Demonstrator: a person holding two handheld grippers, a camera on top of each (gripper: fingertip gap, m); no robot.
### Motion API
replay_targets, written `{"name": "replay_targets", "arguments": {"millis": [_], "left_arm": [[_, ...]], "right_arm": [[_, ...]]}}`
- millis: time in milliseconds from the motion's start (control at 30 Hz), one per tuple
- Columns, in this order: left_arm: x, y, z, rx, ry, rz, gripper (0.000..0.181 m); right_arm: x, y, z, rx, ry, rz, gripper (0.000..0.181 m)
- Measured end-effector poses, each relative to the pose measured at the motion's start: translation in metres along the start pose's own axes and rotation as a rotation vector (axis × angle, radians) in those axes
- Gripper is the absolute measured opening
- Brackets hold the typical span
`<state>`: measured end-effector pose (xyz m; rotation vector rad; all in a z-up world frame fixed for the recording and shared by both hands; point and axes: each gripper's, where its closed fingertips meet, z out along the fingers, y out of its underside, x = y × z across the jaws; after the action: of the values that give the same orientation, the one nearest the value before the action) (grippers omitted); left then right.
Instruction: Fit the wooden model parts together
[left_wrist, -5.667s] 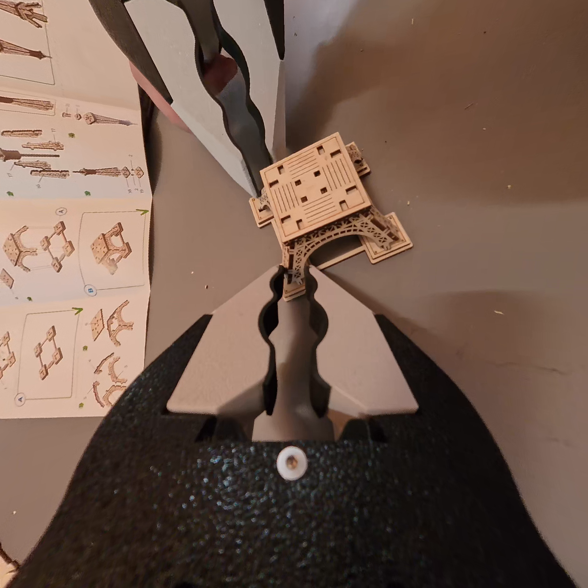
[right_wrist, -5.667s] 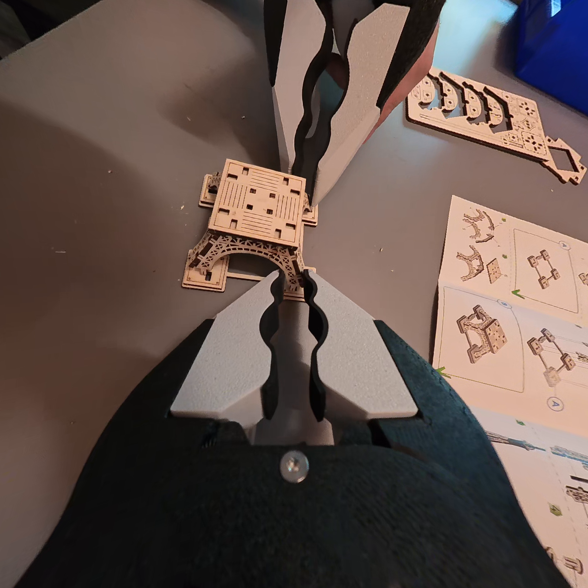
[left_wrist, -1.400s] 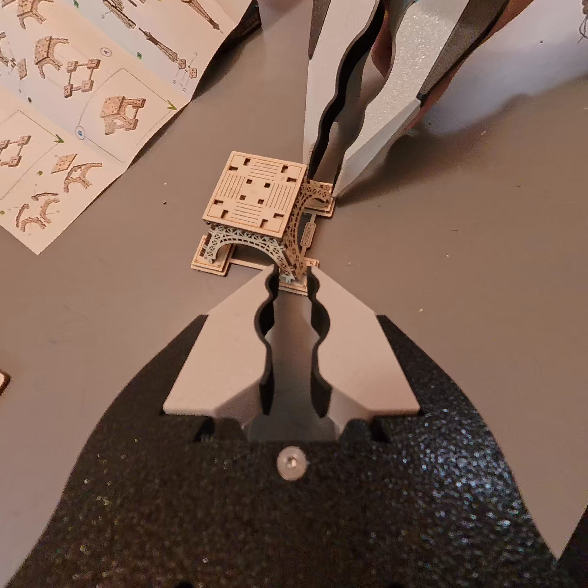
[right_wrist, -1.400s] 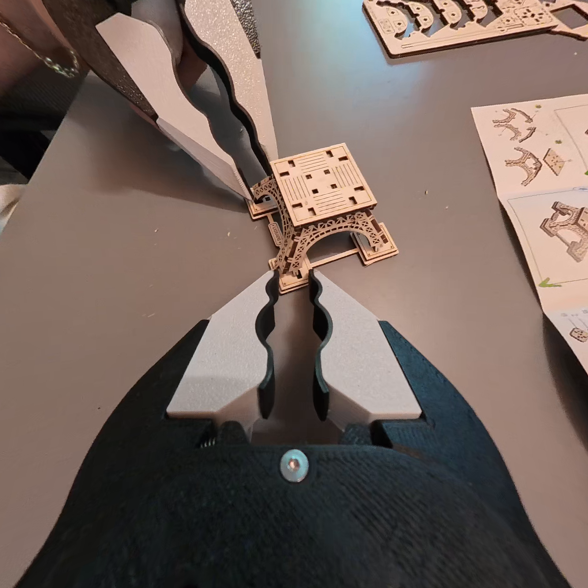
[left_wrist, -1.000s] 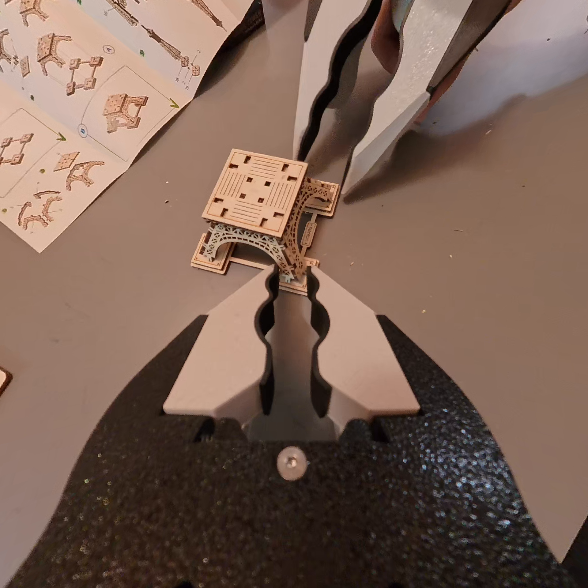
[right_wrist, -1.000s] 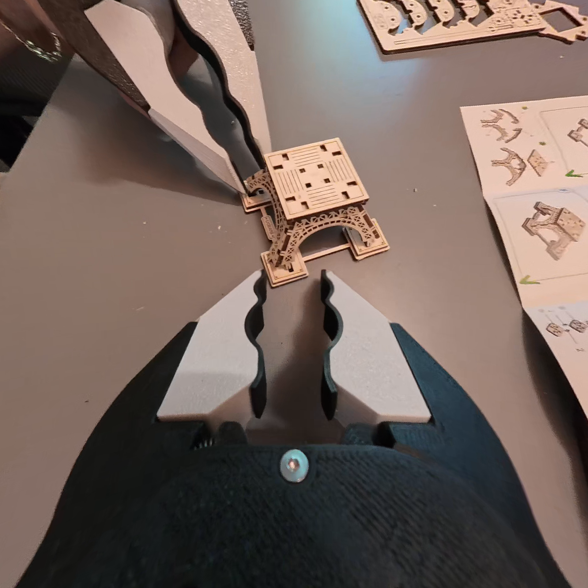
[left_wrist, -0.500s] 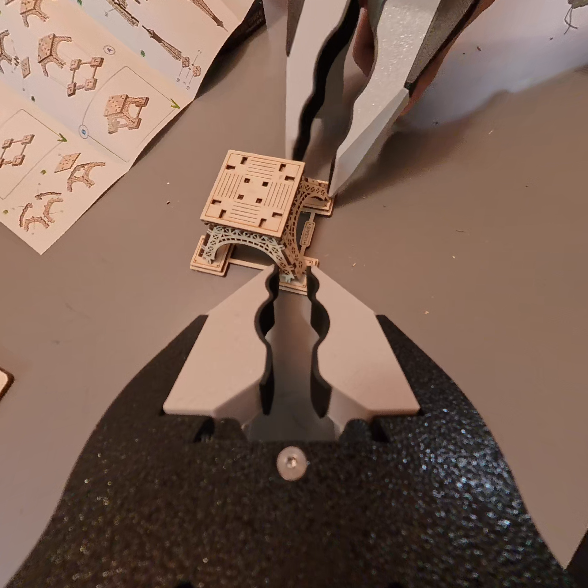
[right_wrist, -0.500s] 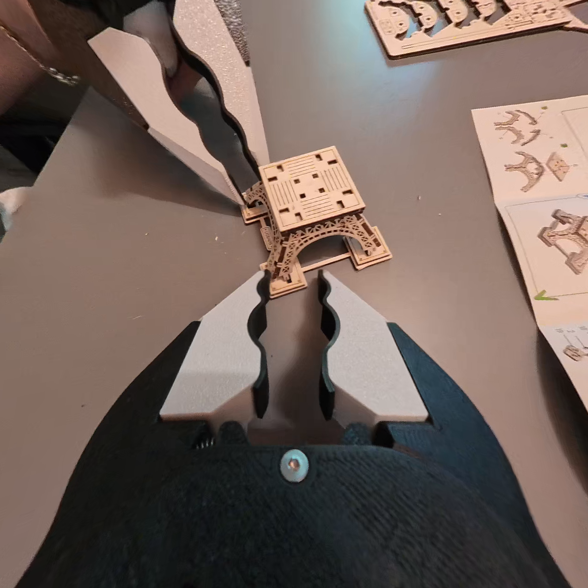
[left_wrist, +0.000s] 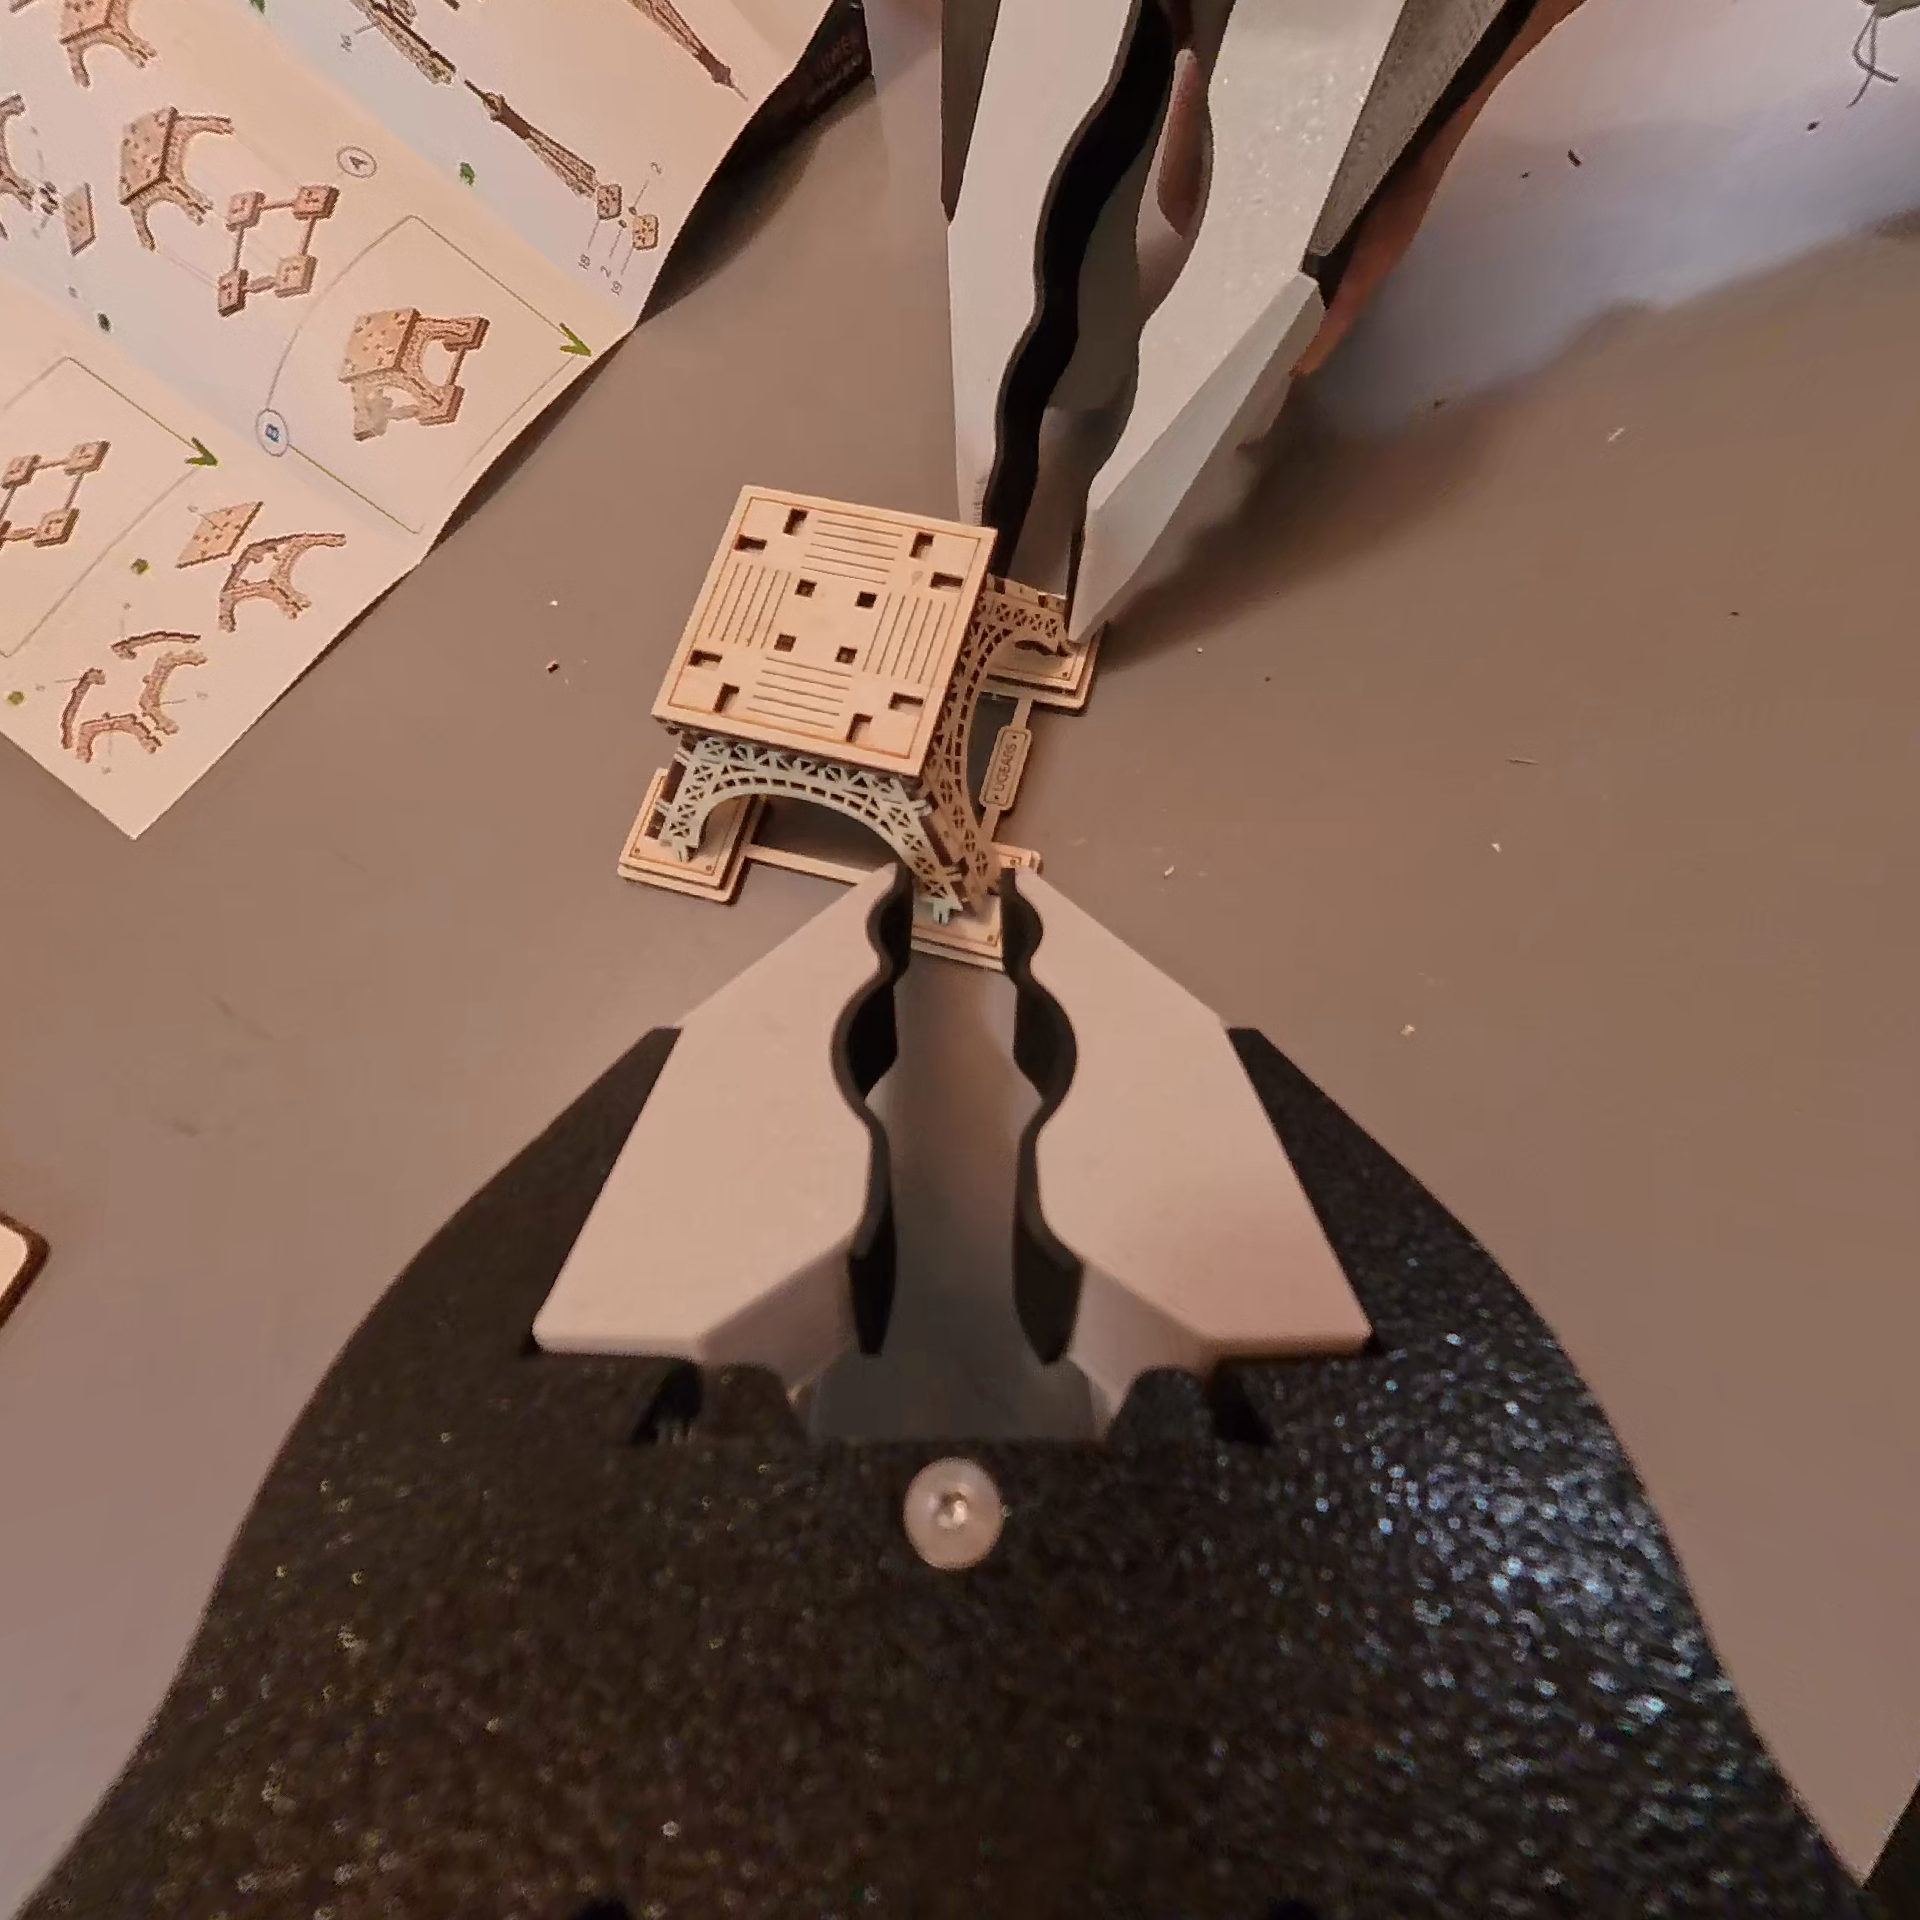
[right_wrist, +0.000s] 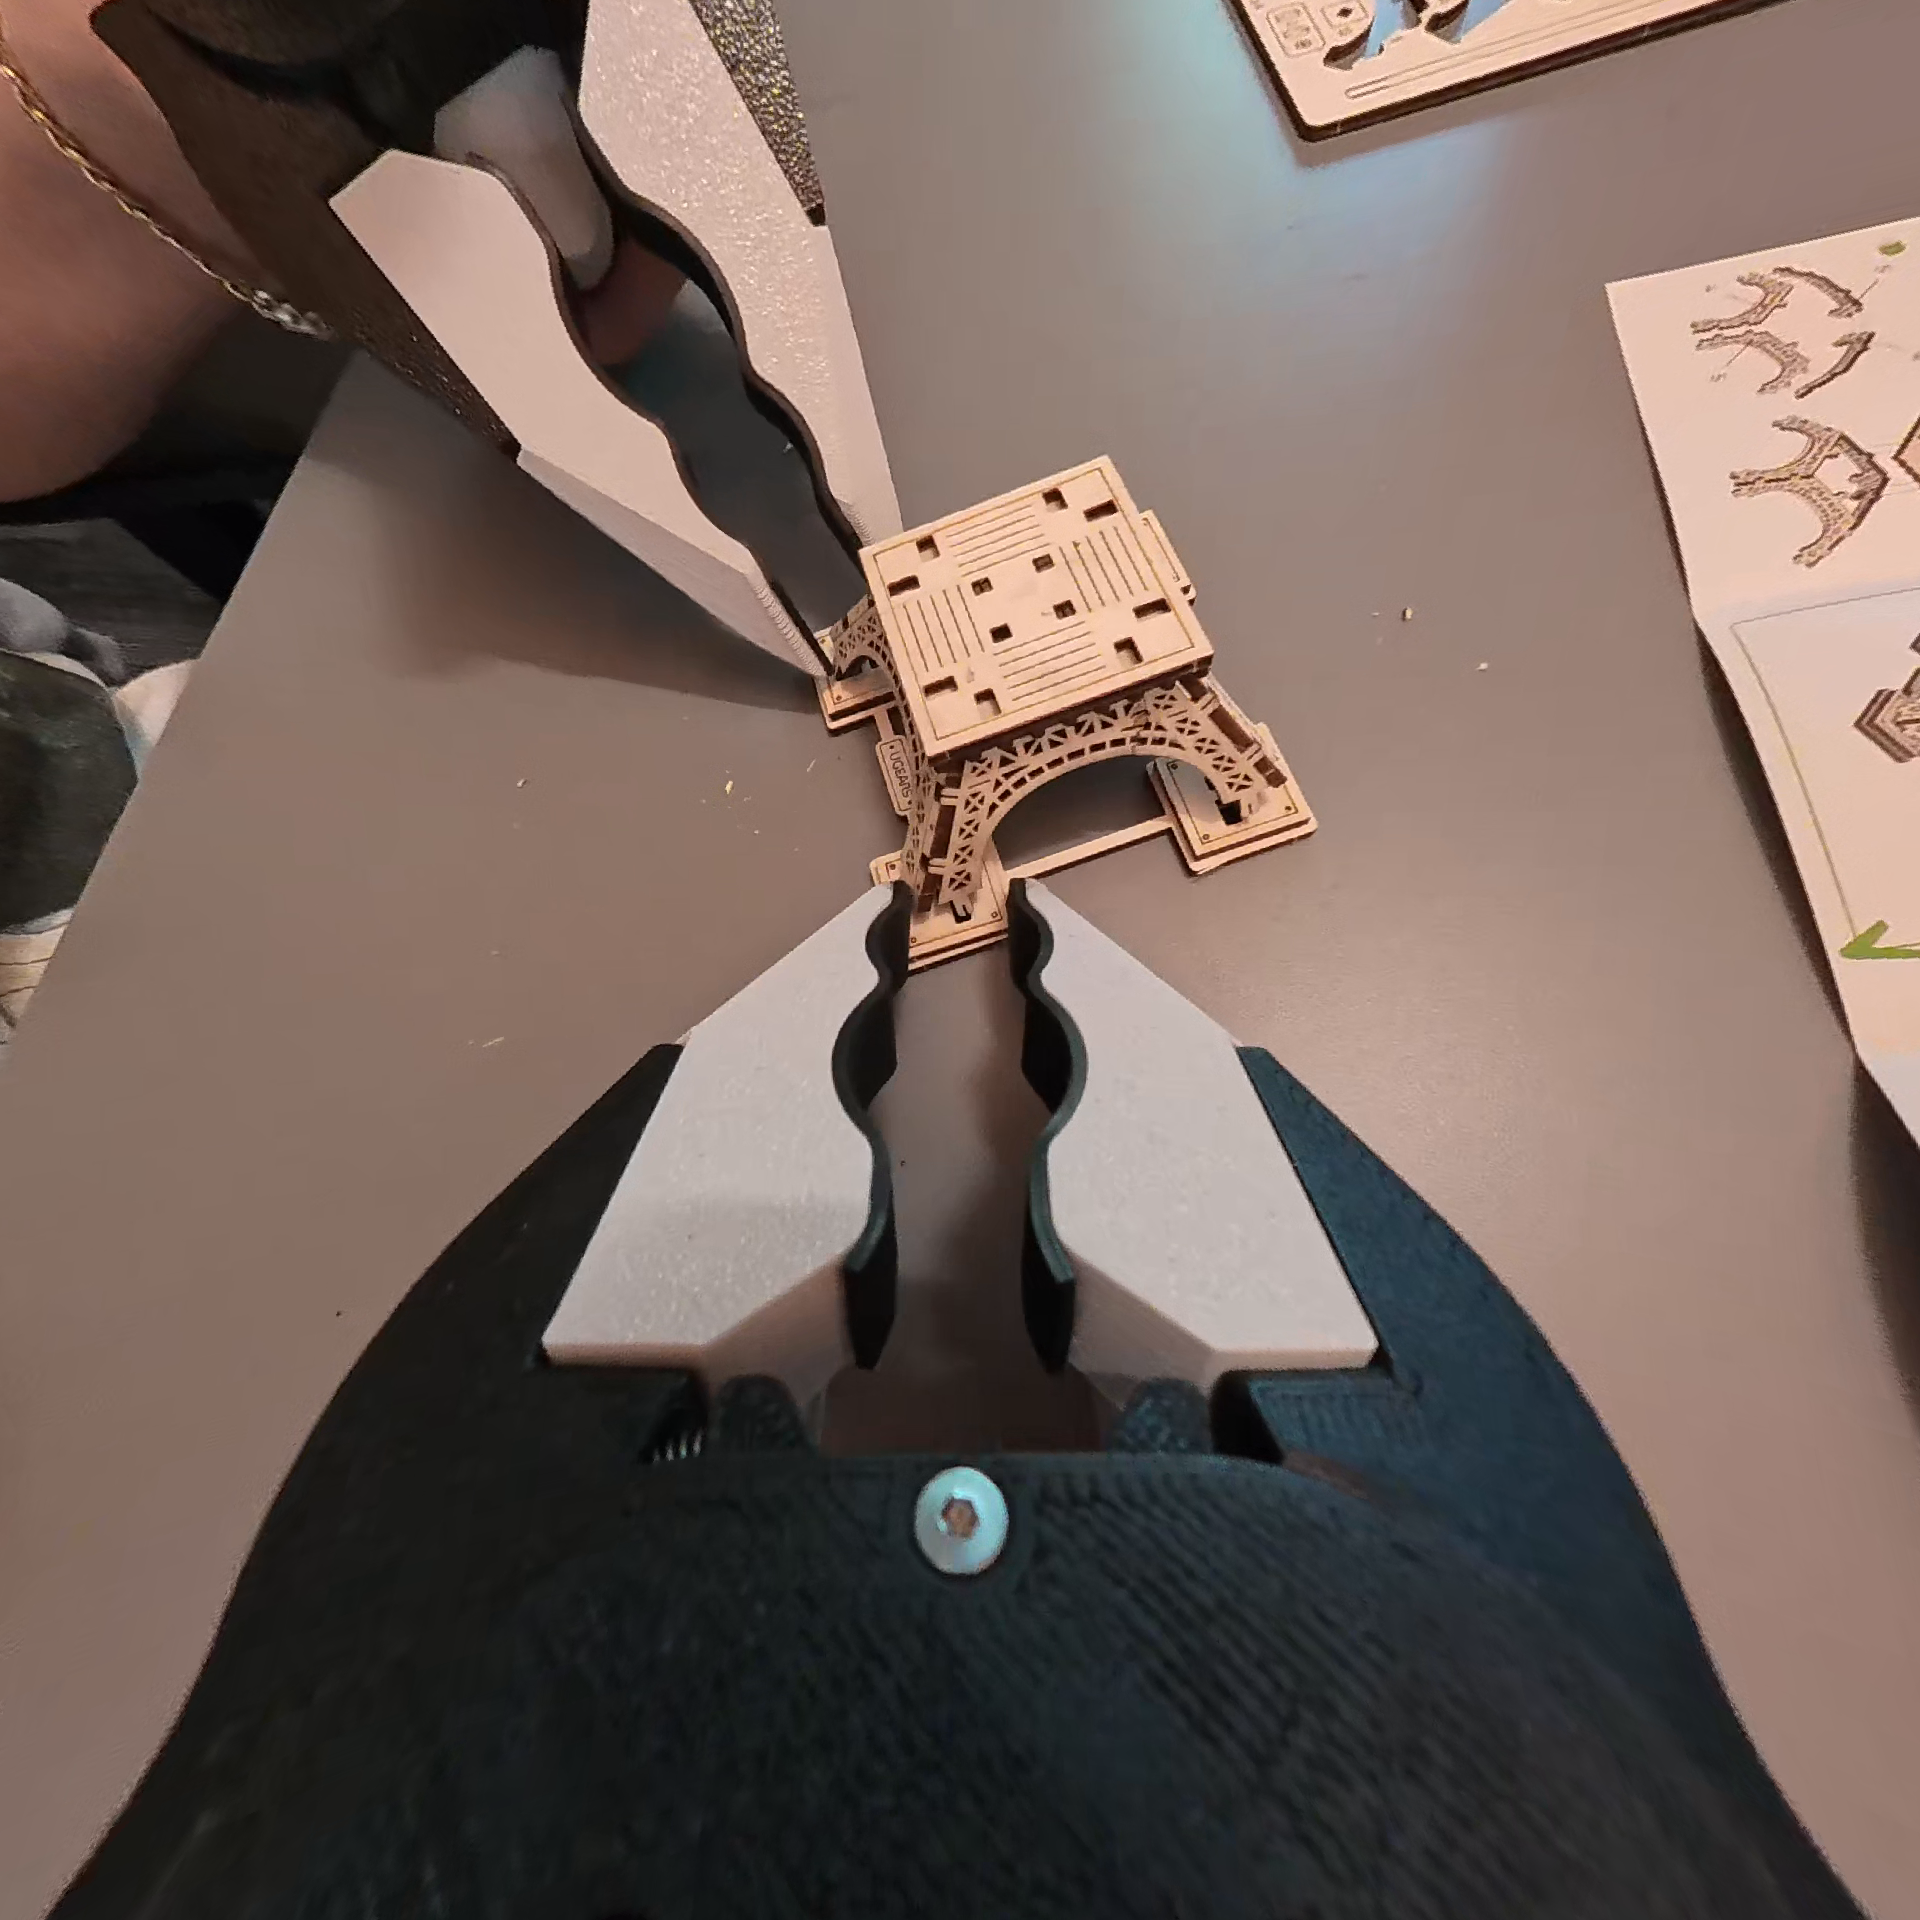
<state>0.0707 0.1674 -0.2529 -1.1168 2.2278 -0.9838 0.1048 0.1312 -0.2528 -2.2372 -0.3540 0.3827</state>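
Beside table edge (right_wrist: 239, 623), tools grip tower base (right_wrist: 1039, 634).

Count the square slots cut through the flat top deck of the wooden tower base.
12 on the top deck: four small ones clustered at the centre, one at each of the four corners, and one at the middle of each of the four edges. None look hidden in either view.

A folded instruction sheet (left_wrist: 260, 343) with printed assembly diagrams lies flat toward one side of the grey table (left_wrist: 1558, 831). Small pale crumbs (left_wrist: 1496, 847) are scattered over the tabletop, and crumpled fabric (right_wrist: 62, 748) shows beyond the table's edge.
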Motion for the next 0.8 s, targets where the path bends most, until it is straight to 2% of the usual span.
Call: {"name": "replay_targets", "arguments": {"millis": [467, 567, 633, 800], "left_arm": [[0.0, 0.0004, -0.0001, -0.002, -0.018, 0.021, 0.014], [-0.0001, 0.0005, 0.0001, -0.002, -0.021, 0.024, 0.014], [0.0, 0.0005, 0.0001, -0.003, -0.025, 0.028, 0.014], [0.0, 0.0005, 0.0002, -0.002, -0.024, 0.027, 0.014]], "right_arm": [[0.0004, -0.0001, -0.0002, -0.001, 0.023, -0.021, 0.016], [0.0074, 0.0003, -0.003, -0.02, 0.075, -0.025, 0.03], [0.0018, -0.0016, -0.004, -0.024, 0.064, -0.048, 0.019], [-0.0004, -0.0025, -0.0044, -0.042, 0.125, -0.112, 0.014]]}}
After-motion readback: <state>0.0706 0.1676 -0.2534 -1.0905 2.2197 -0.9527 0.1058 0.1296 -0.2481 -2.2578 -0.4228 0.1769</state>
